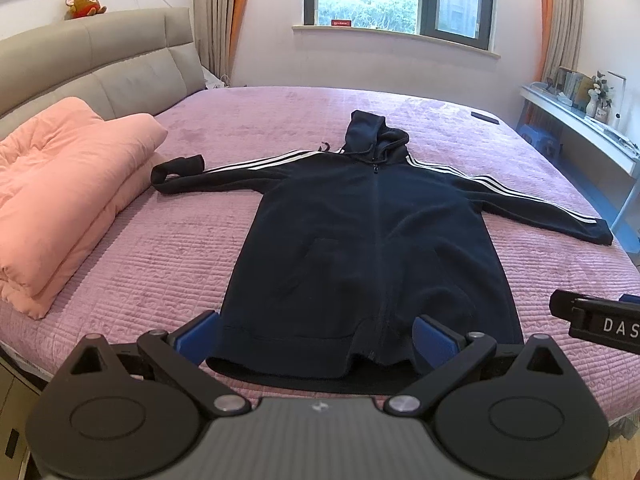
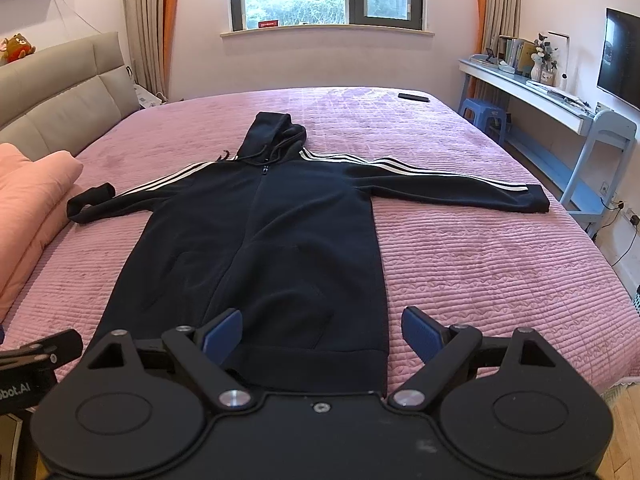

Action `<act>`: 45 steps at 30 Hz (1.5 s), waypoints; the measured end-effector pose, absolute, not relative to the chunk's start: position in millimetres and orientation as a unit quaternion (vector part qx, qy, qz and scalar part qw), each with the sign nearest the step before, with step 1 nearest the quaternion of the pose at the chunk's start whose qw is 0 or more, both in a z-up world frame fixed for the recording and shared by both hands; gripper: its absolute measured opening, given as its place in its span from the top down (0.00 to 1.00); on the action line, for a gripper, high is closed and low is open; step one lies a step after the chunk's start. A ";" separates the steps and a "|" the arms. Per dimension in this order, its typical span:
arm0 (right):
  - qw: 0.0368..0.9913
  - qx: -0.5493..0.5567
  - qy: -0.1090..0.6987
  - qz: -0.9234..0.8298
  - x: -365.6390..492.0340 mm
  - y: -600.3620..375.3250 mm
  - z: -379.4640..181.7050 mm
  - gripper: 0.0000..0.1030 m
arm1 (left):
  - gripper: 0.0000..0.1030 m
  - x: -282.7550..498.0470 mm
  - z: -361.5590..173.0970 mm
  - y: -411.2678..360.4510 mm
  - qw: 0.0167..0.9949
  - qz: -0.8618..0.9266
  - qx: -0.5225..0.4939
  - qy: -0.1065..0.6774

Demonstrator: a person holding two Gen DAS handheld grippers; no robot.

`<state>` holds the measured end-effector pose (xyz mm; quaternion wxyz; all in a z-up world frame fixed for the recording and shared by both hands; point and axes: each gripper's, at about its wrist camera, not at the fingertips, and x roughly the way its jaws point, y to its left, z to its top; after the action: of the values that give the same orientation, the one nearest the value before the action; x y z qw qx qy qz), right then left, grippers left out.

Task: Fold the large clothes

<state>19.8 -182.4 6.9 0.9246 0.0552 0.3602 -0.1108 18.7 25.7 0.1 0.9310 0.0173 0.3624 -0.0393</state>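
A dark navy zip hoodie (image 1: 372, 248) with white sleeve stripes lies flat, front up, on the pink bed (image 1: 168, 264), both sleeves spread out and the hood pointing toward the window. In the left wrist view my left gripper (image 1: 316, 338) is open above the hem's left half, blue pads wide apart with nothing between them. In the right wrist view the hoodie (image 2: 260, 248) fills the centre, and my right gripper (image 2: 322, 334) is open over the hem's right corner. The left sleeve cuff (image 1: 178, 170) is curled over.
A folded pink quilt (image 1: 60, 200) lies on the bed's left side by the grey headboard (image 1: 100, 64). A dark phone (image 2: 413, 97) rests at the far right of the bed. A wall shelf (image 2: 532, 96), blue stool (image 2: 484, 114) and television stand to the right.
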 end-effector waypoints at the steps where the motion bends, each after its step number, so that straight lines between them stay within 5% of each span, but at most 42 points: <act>1: 0.925 0.055 0.360 -0.111 19.8 -182.2 6.9 0.00 | 0.00 18.5 0.4 26.6 0.931 -0.039 0.016 0.363; 45: 0.933 0.037 0.343 -0.102 0.3 -165.4 23.4 0.00 | 0.00 0.4 18.1 50.5 0.938 -0.034 -0.015 0.344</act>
<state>0.3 -165.4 23.4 0.9331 0.0371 0.3427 -0.1024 0.4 50.5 18.1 0.9383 -0.0147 0.3440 -0.0337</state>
